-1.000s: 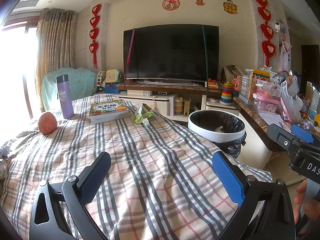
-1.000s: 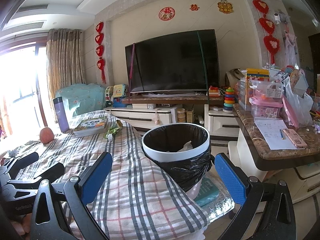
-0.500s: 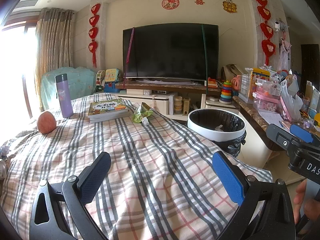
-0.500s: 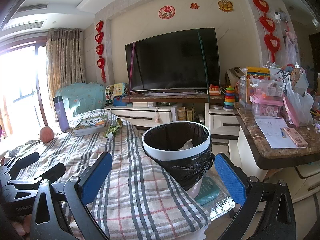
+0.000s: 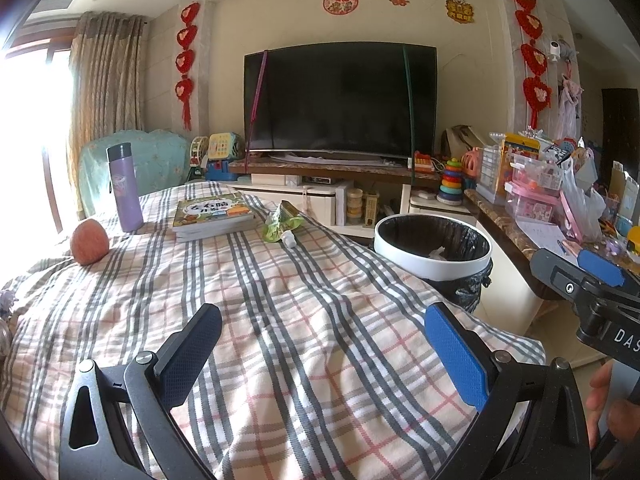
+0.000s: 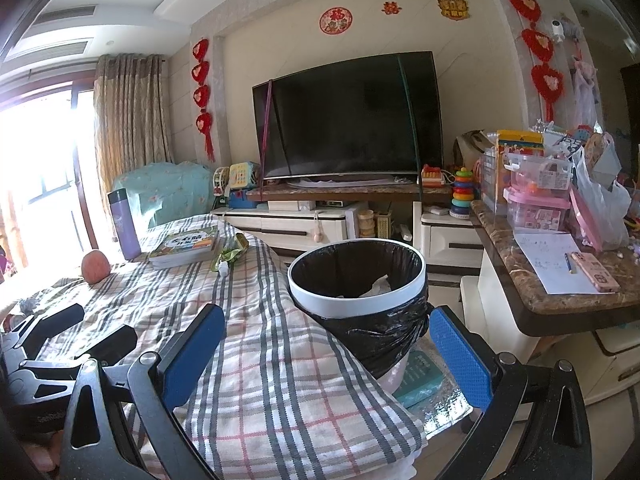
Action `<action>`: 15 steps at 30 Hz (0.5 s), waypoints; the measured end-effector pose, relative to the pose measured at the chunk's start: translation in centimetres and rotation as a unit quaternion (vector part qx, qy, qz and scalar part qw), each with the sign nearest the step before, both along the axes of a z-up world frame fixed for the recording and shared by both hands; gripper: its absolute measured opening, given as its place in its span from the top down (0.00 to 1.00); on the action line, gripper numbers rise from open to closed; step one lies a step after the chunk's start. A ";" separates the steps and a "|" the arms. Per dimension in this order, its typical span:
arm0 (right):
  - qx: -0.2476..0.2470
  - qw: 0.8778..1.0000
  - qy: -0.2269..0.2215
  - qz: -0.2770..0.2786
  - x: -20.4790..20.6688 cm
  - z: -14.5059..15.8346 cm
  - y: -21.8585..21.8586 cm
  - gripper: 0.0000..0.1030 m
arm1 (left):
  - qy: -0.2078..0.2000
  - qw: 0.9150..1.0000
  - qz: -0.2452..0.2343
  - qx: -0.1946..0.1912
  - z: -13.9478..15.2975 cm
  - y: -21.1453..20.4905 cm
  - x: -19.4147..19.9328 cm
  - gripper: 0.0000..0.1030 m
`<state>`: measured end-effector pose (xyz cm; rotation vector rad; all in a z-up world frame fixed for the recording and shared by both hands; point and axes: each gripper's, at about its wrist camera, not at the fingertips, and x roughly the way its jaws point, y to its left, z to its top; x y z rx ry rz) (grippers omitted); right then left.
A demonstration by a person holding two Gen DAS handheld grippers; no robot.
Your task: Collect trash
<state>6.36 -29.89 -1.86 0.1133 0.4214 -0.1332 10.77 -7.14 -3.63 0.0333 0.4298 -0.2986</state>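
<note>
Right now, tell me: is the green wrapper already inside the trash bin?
No. The green wrapper lies on the checked tablecloth beside the books, apart from the trash bin.

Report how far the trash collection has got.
Done: white crumpled paper already lies in the black-lined white bin. In hand: nothing; left tongs and right tongs are open and empty. Left: the green crumpled wrapper on the plaid tablecloth beside the books.
</note>
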 end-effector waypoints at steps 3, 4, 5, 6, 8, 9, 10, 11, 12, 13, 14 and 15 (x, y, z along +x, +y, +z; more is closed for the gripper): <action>0.002 1.000 0.002 0.001 0.2 0.0 -0.1 0.00 | 0.002 1.000 0.000 0.000 0.1 0.0 0.4 0.01; 0.003 1.000 0.004 0.002 0.3 -0.1 -0.1 0.00 | 0.003 1.000 0.000 -0.001 0.1 0.0 0.5 0.01; 0.004 1.000 0.006 0.003 0.4 -0.2 -0.1 0.00 | 0.004 1.000 0.001 -0.002 0.1 0.1 0.6 0.01; 0.004 1.000 0.008 0.004 0.5 -0.2 -0.2 0.00 | 0.005 1.000 0.001 -0.003 0.1 0.2 0.7 0.01; 0.006 1.000 0.012 0.006 0.8 -0.3 -0.1 0.00 | 0.008 1.000 0.002 -0.005 0.2 0.3 0.8 0.01; 0.006 1.000 0.014 0.008 1.0 -0.4 -0.1 0.00 | 0.009 1.000 0.002 -0.006 0.2 0.4 1.0 0.01; 0.006 1.000 0.015 0.008 1.1 -0.4 -0.1 0.00 | 0.011 1.000 0.002 -0.007 0.3 0.5 1.0 0.01; 0.006 1.000 0.016 0.010 1.3 -0.4 0.0 0.00 | 0.012 1.000 0.003 -0.008 0.2 0.5 1.1 0.01; 0.007 1.000 0.017 0.011 1.4 -0.4 0.0 0.00 | 0.013 1.000 0.003 -0.008 0.3 0.5 1.2 0.01; 0.007 1.000 0.018 0.013 1.5 -0.5 0.0 0.00 | 0.014 1.000 0.004 -0.008 0.3 0.6 1.4 0.01; 0.008 1.000 0.019 0.014 1.6 -0.5 0.0 0.00 | 0.015 1.000 0.005 -0.009 0.3 0.6 1.4 0.01; 0.008 1.000 0.020 0.015 1.7 -0.5 0.0 0.00 | 0.016 1.000 0.005 -0.009 0.4 0.7 1.5 0.01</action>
